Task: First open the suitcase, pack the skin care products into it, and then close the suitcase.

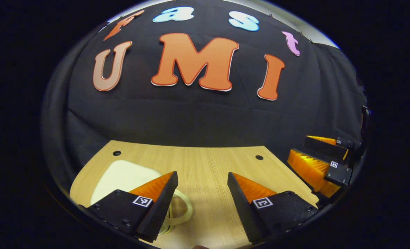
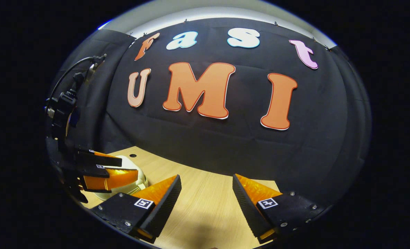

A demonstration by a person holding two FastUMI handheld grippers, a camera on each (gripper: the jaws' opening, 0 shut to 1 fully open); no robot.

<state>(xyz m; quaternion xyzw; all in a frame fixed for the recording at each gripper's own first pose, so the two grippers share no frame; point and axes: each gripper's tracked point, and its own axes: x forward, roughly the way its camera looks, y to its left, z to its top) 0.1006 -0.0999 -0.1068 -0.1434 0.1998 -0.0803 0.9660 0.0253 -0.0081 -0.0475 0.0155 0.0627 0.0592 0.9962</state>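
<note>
Left gripper view: your left claw [image 1: 202, 193] is released, fingers spread wide, hovering over the wooden counter [image 1: 208, 162]. The cream suitcase [image 1: 122, 178] lies closed on the counter, ahead and to the left of this claw, its loop handle [image 1: 181, 207] just beside the left finger, pointing toward the gap. Your right claw [image 1: 315, 162] sits far right, well apart from the case. Right gripper view: right claw [image 2: 206, 200] is also released, nothing between the fingers; the suitcase [image 2: 136, 173] is off to its left, behind the left claw [image 2: 104, 169]. Left hand is nearer, so opening likely starts there. No skin care products in sight.
</note>
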